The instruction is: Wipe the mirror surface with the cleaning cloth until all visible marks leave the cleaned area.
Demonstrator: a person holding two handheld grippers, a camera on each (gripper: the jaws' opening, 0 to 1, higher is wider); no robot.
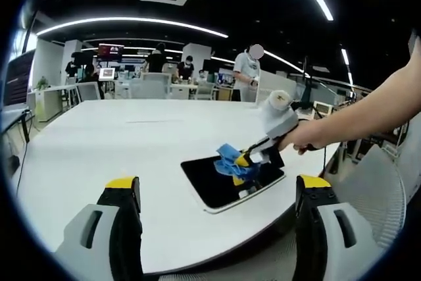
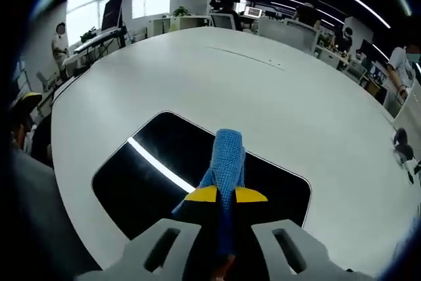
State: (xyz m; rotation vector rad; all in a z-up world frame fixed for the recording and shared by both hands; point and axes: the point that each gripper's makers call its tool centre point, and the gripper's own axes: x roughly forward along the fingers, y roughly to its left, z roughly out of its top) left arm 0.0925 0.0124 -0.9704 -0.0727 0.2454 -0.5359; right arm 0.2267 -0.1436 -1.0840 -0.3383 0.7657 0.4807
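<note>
Cloth [image 2: 227, 156], blue and knitted-looking, is clamped between the two yellow-tipped jaws of my right gripper [image 2: 226, 195], which are closed tight on it. In the right gripper view the cloth stands up from the jaws as a narrow folded strip and presses down onto the mirror [image 2: 131, 182]. The mirror is a dark rectangle with rounded corners and a thin pale edge, lying flat on a large white table [image 2: 276, 97]. A bright line of reflected ceiling light crosses the glass just left of the cloth.

My left gripper [image 1: 217, 195] is held back from the work, its jaws spread wide apart with nothing between them. From the left gripper view I see the mirror [image 1: 217, 185] near the table's [image 1: 99, 156] close edge, between those open jaws and further off. The right gripper [image 1: 245, 160] comes in from the right, held by a hand [image 1: 306, 137] on a bare forearm, and the cloth [image 1: 230, 159] sits bunched under its tip, touching the glass near the mirror's middle.

Beyond the table is an open office with long ceiling lights, desks, screens and several people [image 1: 248, 74] standing well apart from the workspace. I cannot tell whether marks are on the glass.
</note>
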